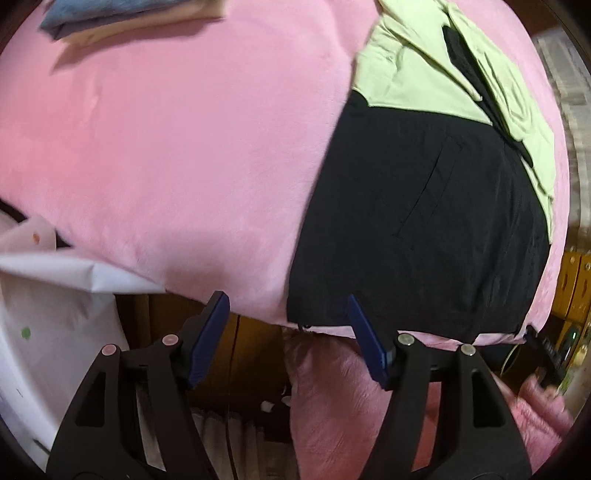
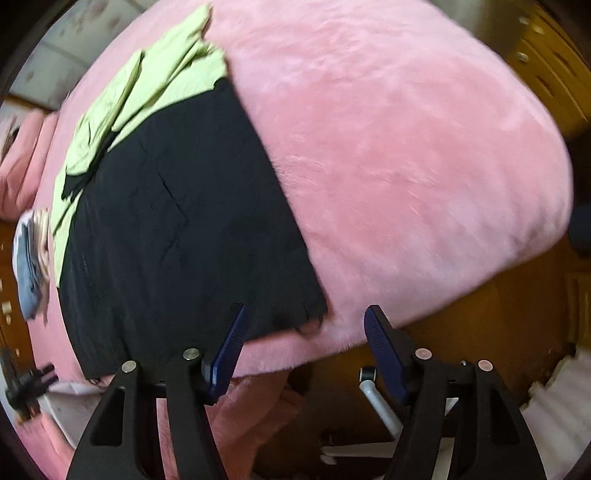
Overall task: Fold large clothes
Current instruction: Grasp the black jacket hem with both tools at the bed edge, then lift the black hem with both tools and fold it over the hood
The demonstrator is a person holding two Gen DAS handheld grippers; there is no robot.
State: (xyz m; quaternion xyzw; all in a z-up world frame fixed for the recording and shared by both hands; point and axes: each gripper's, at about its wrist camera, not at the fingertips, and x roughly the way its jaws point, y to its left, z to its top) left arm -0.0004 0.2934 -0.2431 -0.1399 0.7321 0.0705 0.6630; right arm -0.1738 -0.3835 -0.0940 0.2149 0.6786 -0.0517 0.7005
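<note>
- Pink plush bed cover (image 1: 177, 155) (image 2: 406, 155): the largest surface, and it carries everything. Its near edge hangs over a wooden floor (image 2: 480, 302).
- Black-and-lime jacket (image 1: 424, 229) (image 2: 177, 236): the task's garment. It lies flat on the cover, black lower body toward the near edge, pale green upper part and collar toward the far side. In the left wrist view it fills the right half of the bed; in the right wrist view, the left half. The hem reaches almost to the cover's near edge, with a frayed corner or cord showing there.
- Folded stack of blue and beige cloth (image 1: 122, 18) (image 2: 31, 266): on the far part of the bed, well apart from the jacket in the left view. Probably items already finished.
- White cloth with coloured dots (image 1: 48, 295): off the bed's near left side, not part of this step.
- Left gripper (image 1: 288, 339): jaws wide, nothing between them, over the near edge just beside the hem's left corner.
- Right gripper (image 2: 303, 347): jaws wide and empty, the frayed right hem corner lying just beyond the gap.
- Step, as judged: approach to grasp the two hem corners, with the fold itself not begun.
- Next move calls for lowering each pair of jaws onto its corner, pinching the jacket alone and not the plush pile beneath, then carrying the hem toward the collar evenly.
- Risk: the thin hem may slip, or the cover may get snagged.
</note>
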